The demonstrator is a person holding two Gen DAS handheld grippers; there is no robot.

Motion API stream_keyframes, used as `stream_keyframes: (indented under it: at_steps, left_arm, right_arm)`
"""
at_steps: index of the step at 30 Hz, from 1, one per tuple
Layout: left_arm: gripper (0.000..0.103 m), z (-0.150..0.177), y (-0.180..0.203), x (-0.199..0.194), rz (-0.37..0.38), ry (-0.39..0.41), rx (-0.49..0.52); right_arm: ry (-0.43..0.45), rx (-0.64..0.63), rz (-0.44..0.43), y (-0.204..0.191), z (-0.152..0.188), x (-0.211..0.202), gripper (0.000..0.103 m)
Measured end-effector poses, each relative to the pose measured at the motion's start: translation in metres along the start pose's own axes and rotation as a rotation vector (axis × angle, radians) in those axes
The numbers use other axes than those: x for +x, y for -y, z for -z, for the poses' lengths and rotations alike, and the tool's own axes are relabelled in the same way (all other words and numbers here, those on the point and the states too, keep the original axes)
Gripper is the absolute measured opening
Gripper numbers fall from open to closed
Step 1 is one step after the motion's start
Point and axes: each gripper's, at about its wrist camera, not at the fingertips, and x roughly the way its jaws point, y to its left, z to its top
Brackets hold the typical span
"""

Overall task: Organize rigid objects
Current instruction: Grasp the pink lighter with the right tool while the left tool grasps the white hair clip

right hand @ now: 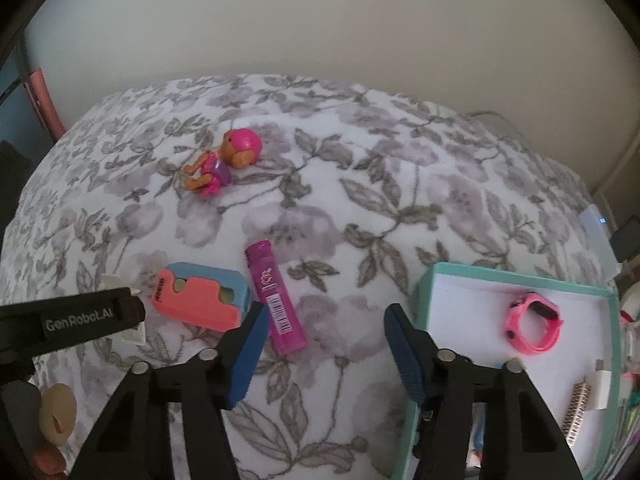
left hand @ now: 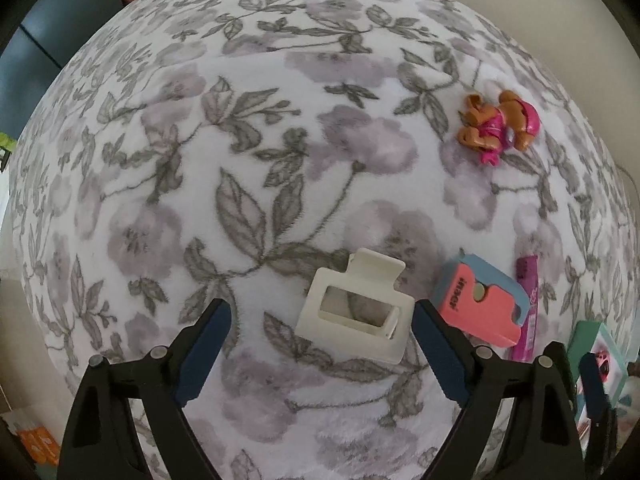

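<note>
Wide-open left gripper [left hand: 322, 344] straddles the white hair clip [left hand: 354, 306], untouched; right gripper [right hand: 324, 344], open and empty, sits farther off.

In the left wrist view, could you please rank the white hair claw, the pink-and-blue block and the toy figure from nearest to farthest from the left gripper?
1. White hair claw: between the left gripper fingers.
2. Pink-and-blue block: just right of the right finger.
3. Toy figure: far, upper right.

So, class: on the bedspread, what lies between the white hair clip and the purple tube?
The pink-and-blue block, seen in the left wrist view, lies between the hair clip and tube.
</note>
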Motion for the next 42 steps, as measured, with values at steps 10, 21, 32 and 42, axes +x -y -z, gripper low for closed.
stream_keyframes:
  at_steps: [10,21,32,42]
  left_arm:
    - [0.092,-0.019,-0.024,0.026,-0.027,-0.004,0.006]
    - [0.092,-0.039,-0.044,0.043,-0.028,0.010,-0.012]
    - [0.092,-0.044,-0.042,0.043,-0.029,0.025,-0.026]
    - [0.092,-0.040,-0.038,0.040,-0.032,0.024,-0.014]
  right_arm:
    - [-0.026,-0.008,-0.021,-0.003,-0.003,0.024,0.054]
    - [-0.023,0.014,-0.041,0.004,-0.008,0.028,0.049]
    - [-0.063,-0.035,-0.103,-0.008,-0.006,0.030,0.049]
    - [-0.051,-0.045,-0.067,-0.017,-0.008,0.040,0.048]
